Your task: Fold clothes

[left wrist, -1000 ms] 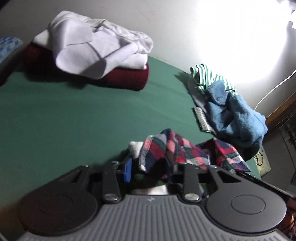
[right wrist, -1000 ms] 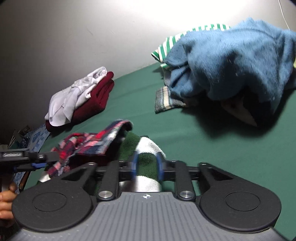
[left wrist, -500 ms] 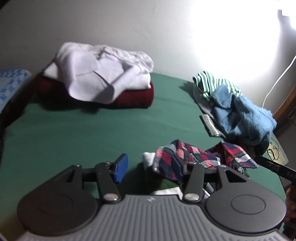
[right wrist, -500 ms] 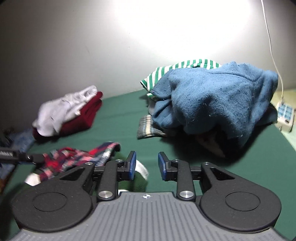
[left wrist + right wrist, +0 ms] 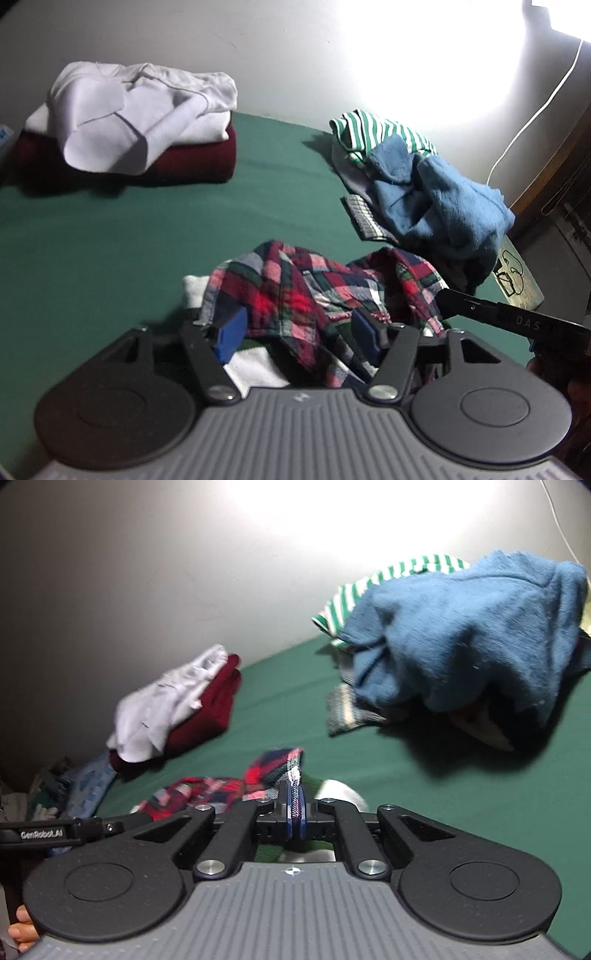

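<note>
- Plaid shirt [image 5: 317, 295], soft and crumpled, was seen nearest on the green bed [image 5: 129, 236], over a green-and-white garment [image 5: 255, 365].
- Its edge was pinched between the closed pads of the right gripper [image 5: 295, 806].
- The left gripper [image 5: 299, 328] had just been opening; cloth lay between the wide jaws, unpressed.
- Limp, light fabric is best taken at hems or corners.
- Farther off, folded clothes [image 5: 140, 118] and an unfolded heap [image 5: 436, 192] were seen.
</note>
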